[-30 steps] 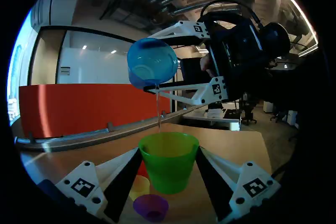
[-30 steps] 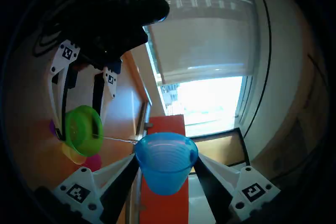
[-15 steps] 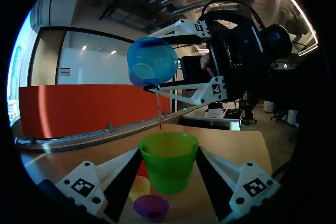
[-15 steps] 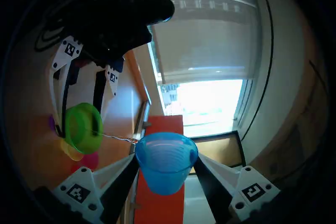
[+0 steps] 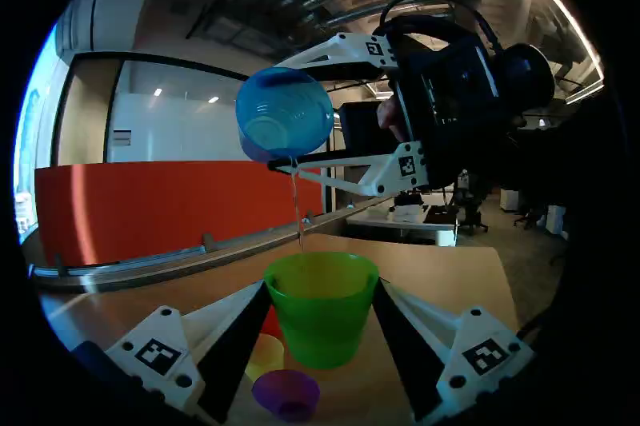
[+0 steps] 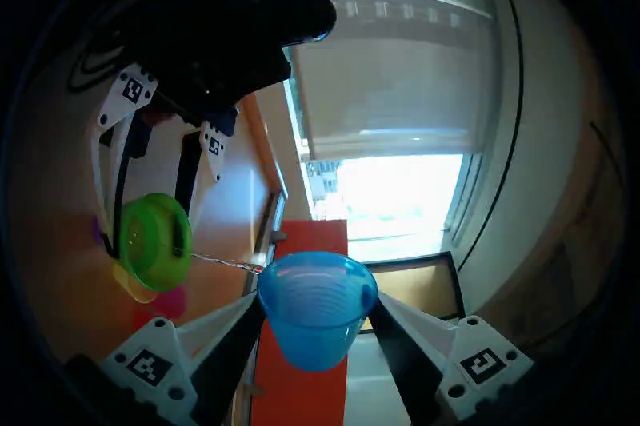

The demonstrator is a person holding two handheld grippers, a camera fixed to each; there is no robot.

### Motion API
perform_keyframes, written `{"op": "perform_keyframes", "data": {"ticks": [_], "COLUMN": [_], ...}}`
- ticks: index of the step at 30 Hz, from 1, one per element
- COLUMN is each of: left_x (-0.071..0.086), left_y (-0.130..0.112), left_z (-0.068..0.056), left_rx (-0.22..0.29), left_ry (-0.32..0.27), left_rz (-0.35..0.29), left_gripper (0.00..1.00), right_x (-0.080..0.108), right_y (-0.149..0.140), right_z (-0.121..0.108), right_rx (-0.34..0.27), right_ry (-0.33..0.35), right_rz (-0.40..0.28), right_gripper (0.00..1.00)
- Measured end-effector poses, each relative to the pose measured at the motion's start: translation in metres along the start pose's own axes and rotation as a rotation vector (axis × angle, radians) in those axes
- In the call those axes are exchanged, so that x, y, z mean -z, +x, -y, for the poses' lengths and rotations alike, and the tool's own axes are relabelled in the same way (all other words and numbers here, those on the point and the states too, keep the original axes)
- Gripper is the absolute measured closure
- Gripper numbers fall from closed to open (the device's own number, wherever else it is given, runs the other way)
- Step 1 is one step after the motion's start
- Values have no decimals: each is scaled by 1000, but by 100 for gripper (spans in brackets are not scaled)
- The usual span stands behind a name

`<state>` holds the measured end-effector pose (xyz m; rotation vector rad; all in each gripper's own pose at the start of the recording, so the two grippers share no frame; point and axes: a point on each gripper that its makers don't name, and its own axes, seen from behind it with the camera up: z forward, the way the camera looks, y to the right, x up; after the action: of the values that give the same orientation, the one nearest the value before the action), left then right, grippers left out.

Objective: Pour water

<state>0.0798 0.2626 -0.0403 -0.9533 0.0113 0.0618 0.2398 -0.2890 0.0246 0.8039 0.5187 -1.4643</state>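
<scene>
The green cup (image 5: 322,310) is smooth, translucent plastic with a soft sheen, the blue cup (image 5: 284,113) is thinner see-through plastic with fine ribs round its wall, and the purple cup (image 5: 286,394) and yellow cup (image 5: 266,354) look like the same smooth plastic. The left hand-held gripper (image 5: 322,286) and right hand-held gripper (image 6: 318,298) have matt white plastic fingers faced inside with matt black strips and carry printed black-and-white tags. The tabletop (image 5: 448,282) is smooth wood-look board with a dull shine, the orange panel (image 5: 160,202) behind it is glossy, and the rail (image 5: 160,254) at its foot looks like metal.
</scene>
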Motion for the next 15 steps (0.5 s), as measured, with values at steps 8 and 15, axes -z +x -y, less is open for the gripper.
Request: {"op": "perform_keyframes", "data": {"ticks": [8,15], "left_x": [1,1], "left_y": [-1,-1], "left_z": [-3,-3], "left_rx": [-6,-9], "left_ry": [-8,-7], "left_rz": [1,2], "left_gripper": [14,14], "right_x": [1,2], "right_y": [-1,-1], "right_z": [2,1], "right_rx": [15,29], "right_ry": [7,3], "right_rz": [2,3], "right_gripper": [11,11]}}
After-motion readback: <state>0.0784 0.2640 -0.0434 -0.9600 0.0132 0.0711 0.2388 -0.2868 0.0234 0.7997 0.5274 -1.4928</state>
